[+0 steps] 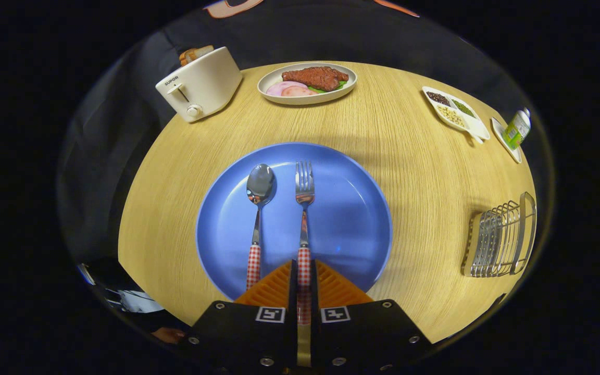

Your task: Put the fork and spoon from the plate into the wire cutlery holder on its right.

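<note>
Between the gripper's (pixel 303 271) closed fingers — the fork's (pixel 304 208) checked handle, pinched.

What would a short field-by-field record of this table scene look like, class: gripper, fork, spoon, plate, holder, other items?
gripper: fingers closed on the fork's checked handle
fork: lying on the plate, tines pointing away, handle between the fingers
spoon: on the plate beside the fork, untouched
plate: blue, just ahead of the fingers
wire cutlery holder: right of the plate, nothing in it
other items: toaster, dish of food, divided tray, bottle beyond the plate
</note>
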